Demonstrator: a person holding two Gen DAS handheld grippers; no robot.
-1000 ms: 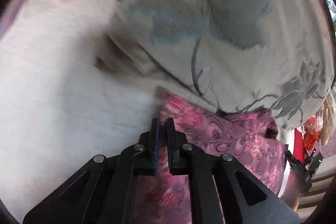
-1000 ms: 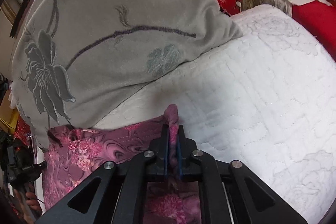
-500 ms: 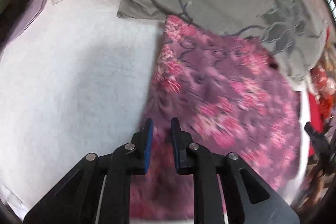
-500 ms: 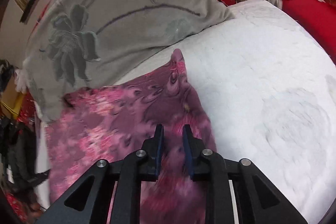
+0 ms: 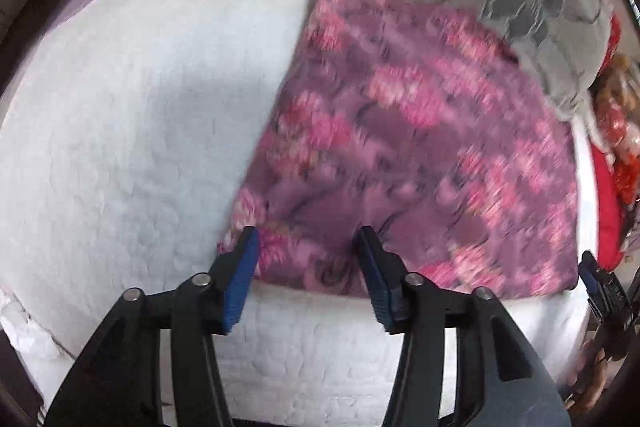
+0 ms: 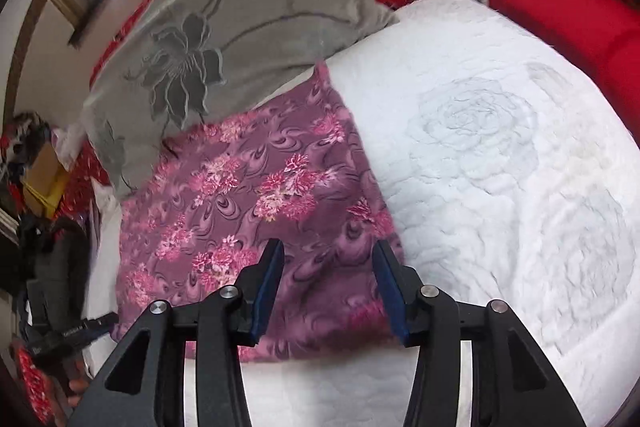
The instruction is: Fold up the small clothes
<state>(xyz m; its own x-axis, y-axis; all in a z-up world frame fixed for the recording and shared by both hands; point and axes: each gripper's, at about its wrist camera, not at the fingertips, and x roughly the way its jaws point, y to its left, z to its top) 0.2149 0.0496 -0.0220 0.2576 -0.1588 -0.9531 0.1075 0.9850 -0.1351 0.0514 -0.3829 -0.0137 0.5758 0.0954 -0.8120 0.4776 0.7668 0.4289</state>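
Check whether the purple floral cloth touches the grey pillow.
Touching. In the right wrist view the grey pillow lies over the far edge of the purple floral cloth, hiding it.

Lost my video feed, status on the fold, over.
Left hand-held gripper and right hand-held gripper just opened, nothing between pads. Pink floral cloth lies flat on white quilt. Grey pillow overlaps its far edge.

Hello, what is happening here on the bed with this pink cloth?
A person is folding small clothes with two hand-held grippers. The purple-pink floral cloth lies spread flat on the white quilted bed cover, its far edge beside a grey flowered pillow. The left gripper and the right gripper have just been opening; both hover over the cloth's near edge, fingers apart and not pinching it. The cloth appears released.
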